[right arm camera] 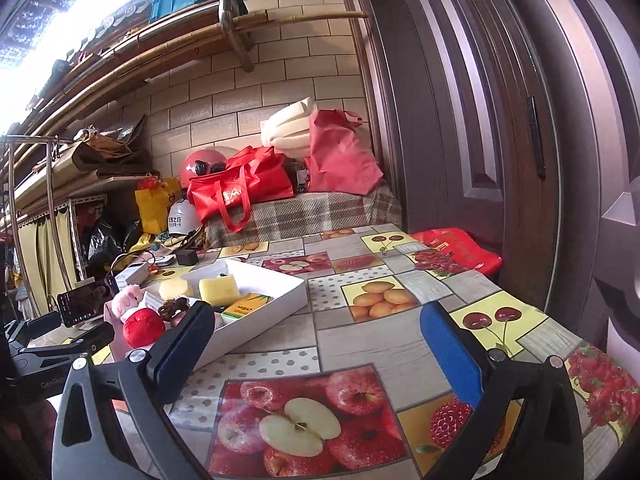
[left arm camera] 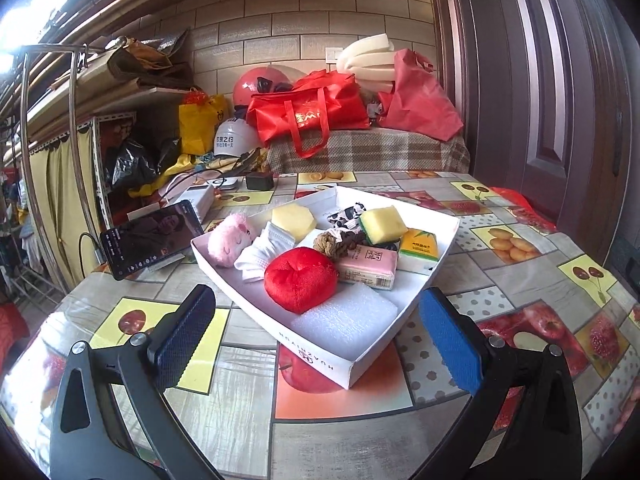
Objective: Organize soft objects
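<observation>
Soft objects (left arm camera: pixel 300 278) beyond left claw (left arm camera: pixel 320 334)

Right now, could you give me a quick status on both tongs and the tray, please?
Left tongs open, empty, facing tray. Right tongs open, empty, over bare table. Soft items all in tray. Nothing in the way.

Left tool (left arm camera: pixel 316 328) wide apart; right tool (right arm camera: pixel 316 344) likewise — both empty.
</observation>
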Demonstrator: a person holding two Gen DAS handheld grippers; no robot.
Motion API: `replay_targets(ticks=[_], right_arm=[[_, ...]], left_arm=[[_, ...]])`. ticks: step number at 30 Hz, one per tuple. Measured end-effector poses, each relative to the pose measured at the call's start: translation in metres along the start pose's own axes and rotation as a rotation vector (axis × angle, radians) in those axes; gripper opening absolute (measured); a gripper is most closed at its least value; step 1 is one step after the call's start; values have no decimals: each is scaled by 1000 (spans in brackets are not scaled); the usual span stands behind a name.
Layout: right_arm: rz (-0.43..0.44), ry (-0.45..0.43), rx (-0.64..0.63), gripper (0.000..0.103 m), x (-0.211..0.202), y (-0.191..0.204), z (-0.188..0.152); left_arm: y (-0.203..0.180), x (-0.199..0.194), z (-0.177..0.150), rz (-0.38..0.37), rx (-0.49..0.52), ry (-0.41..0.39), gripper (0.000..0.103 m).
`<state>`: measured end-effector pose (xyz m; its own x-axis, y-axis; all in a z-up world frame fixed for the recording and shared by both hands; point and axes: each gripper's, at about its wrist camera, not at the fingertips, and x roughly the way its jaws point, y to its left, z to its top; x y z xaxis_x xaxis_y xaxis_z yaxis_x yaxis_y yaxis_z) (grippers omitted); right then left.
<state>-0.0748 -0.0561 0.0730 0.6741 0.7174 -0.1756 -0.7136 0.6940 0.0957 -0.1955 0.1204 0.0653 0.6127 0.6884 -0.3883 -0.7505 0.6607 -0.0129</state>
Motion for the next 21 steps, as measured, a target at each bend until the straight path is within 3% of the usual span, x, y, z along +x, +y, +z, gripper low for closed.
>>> replay_targets(ticks=[11,21], right_arm=[[3,-4,31,103,-3,-7,-1],[5,-4,10,103,0,-5,-2]], left_arm=[[-21,4,-2,45,121,30,103],[-21,5,-3,38,123,35,103]])
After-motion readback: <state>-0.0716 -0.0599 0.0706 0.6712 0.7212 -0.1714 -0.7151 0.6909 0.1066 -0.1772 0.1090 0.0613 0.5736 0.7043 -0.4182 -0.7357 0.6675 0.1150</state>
